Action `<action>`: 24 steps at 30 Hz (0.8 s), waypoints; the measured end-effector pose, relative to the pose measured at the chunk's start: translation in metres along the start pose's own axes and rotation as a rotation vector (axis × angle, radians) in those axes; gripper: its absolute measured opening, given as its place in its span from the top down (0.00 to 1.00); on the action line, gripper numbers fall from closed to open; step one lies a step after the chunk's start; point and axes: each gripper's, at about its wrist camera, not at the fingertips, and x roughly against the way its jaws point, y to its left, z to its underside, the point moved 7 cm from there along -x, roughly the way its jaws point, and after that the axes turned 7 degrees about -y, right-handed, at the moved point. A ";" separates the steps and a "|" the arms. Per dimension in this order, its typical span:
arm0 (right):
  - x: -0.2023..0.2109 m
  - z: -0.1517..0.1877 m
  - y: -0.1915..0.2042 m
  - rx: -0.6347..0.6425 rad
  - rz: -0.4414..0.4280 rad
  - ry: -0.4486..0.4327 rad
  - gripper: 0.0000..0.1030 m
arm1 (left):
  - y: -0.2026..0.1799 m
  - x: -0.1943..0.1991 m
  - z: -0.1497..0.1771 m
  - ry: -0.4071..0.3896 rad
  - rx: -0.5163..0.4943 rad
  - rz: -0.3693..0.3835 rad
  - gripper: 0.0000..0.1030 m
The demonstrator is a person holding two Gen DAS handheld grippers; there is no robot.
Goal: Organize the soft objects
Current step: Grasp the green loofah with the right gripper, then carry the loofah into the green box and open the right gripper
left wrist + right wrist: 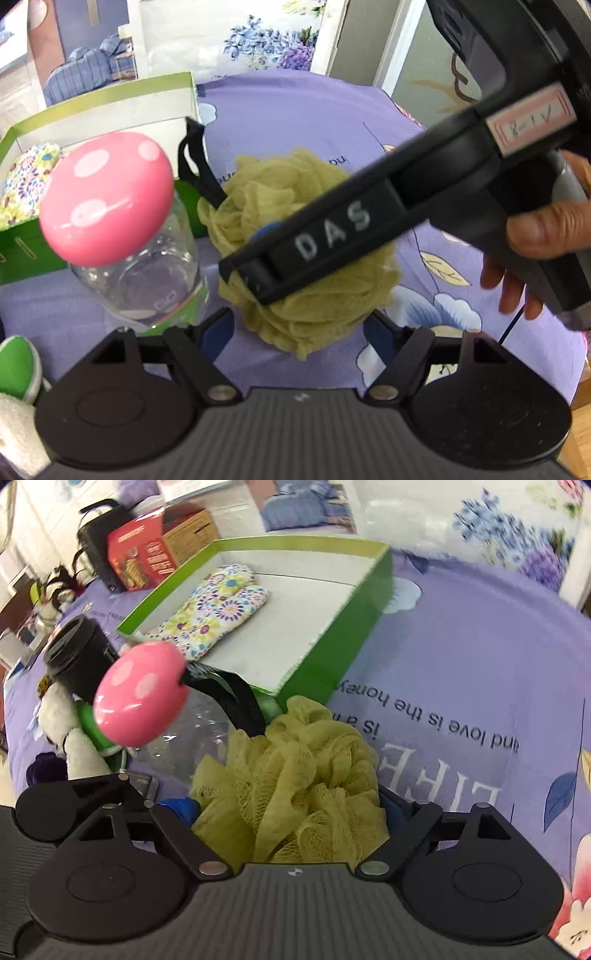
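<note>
A yellow-green mesh bath pouf (pixel 306 266) lies on the purple floral cloth. My right gripper (pixel 291 808) has its blue fingers on both sides of the pouf (pixel 291 775), pressing into it. In the left wrist view the right gripper (pixel 258 258) reaches down onto the pouf from the right. My left gripper (pixel 299 328) is open and empty just in front of the pouf. A green box (pixel 354 627) behind holds a floral oven mitt (pixel 214 605).
A clear bottle with a pink mushroom cap (pixel 107 199) and a black strap (pixel 199 166) stands left of the pouf, next to the box (pixel 22 251). A white and green plush (pixel 81 738), a black jar (pixel 77 653) and a red carton (pixel 144 554) are at left.
</note>
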 end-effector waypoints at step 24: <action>0.099 0.023 0.064 0.124 0.184 -0.199 0.39 | -0.027 0.114 -0.023 -0.144 -0.069 0.165 0.56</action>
